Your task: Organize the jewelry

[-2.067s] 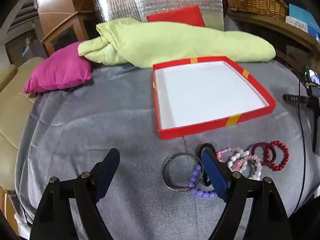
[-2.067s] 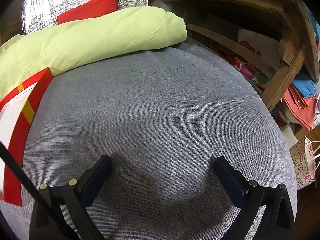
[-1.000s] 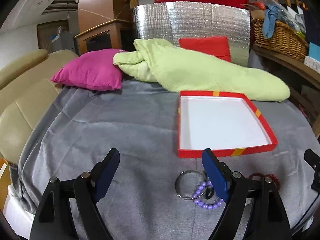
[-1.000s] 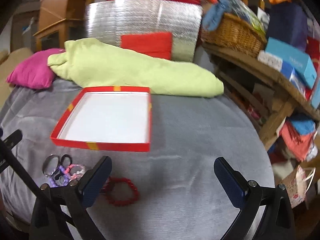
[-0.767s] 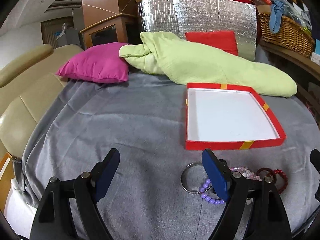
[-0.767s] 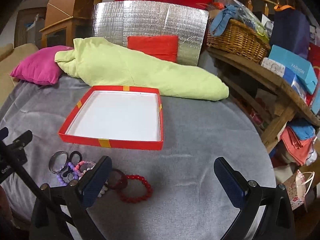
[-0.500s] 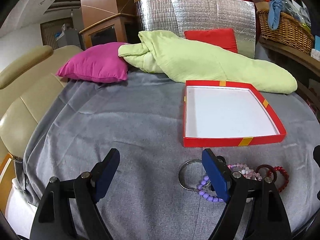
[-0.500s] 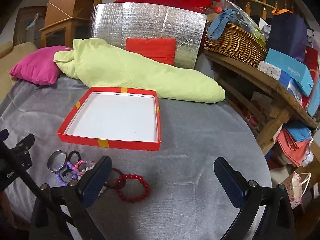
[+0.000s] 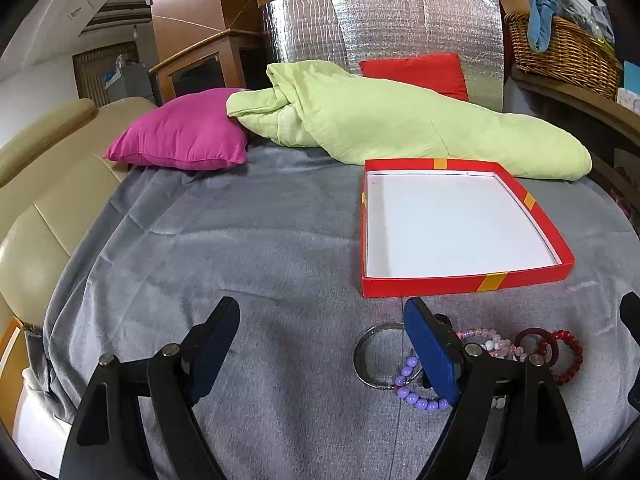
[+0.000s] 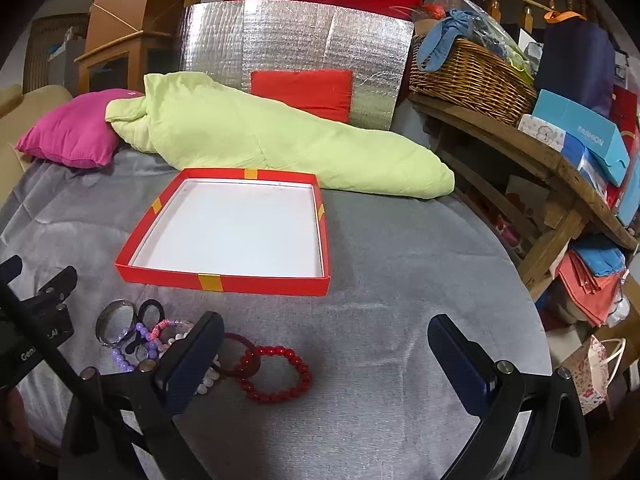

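A shallow red box [image 9: 464, 282] [image 10: 224, 280] with a white inside lies empty on the grey blanket. In front of it sits a cluster of bracelets: a silver bangle [image 9: 374, 354] [image 10: 114, 322], a purple bead bracelet [image 9: 416, 398] [image 10: 122, 354], a pink bead bracelet [image 9: 496, 340] [image 10: 170, 326], a dark red ring [image 10: 240, 350] and a red bead bracelet [image 9: 568, 354] [image 10: 280, 372]. My left gripper [image 9: 320, 344] is open above the blanket, its right finger over the cluster. My right gripper [image 10: 324, 358] is open and holds nothing, with the red bead bracelet between its fingers, nearer the left one.
A pale green quilt [image 9: 400, 120] [image 10: 280, 144], a magenta pillow [image 9: 180, 136] and a red cushion [image 10: 302, 92] lie behind the box. A beige sofa arm [image 9: 36, 200] is left. Wooden shelves with a wicker basket [image 10: 468, 72] and boxes stand right.
Both views rose and pulled back from the blanket, then settled; the box and bracelets came into the right wrist view. Both grippers stayed open and the jewelry has not moved.
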The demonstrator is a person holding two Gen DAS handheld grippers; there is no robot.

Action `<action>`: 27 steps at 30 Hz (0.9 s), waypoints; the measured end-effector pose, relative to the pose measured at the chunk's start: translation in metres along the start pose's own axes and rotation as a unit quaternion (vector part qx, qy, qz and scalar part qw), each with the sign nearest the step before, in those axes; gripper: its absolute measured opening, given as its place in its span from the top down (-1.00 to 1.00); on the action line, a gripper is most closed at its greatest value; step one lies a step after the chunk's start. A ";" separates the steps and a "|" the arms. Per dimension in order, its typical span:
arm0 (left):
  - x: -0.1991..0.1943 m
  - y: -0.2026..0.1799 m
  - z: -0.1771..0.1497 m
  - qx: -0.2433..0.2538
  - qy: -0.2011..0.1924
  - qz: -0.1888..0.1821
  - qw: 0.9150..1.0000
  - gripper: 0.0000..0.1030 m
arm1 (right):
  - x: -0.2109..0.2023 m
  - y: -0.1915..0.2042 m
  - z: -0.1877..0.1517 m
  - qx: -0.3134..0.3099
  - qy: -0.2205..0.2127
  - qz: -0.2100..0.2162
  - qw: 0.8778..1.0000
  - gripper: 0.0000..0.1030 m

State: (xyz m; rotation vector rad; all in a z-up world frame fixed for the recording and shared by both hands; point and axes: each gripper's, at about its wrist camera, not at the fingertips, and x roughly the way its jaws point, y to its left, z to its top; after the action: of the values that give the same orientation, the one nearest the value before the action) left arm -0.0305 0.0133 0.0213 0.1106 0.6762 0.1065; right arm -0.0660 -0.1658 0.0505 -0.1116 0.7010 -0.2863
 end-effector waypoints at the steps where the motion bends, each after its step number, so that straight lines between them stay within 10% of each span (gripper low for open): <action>1: 0.000 0.000 0.000 0.000 0.000 0.000 1.000 -0.64 | 0.001 -0.001 0.000 0.001 0.001 0.000 1.000 -1.00; 27: 0.007 -0.006 -0.002 0.016 0.015 -0.001 1.000 -0.64 | 0.015 -0.001 -0.003 -0.001 0.018 -0.004 1.000 -1.00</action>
State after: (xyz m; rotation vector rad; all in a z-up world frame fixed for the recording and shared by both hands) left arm -0.0260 0.0080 0.0144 0.1399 0.7084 0.0948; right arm -0.0574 -0.1711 0.0389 -0.1107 0.7359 -0.2956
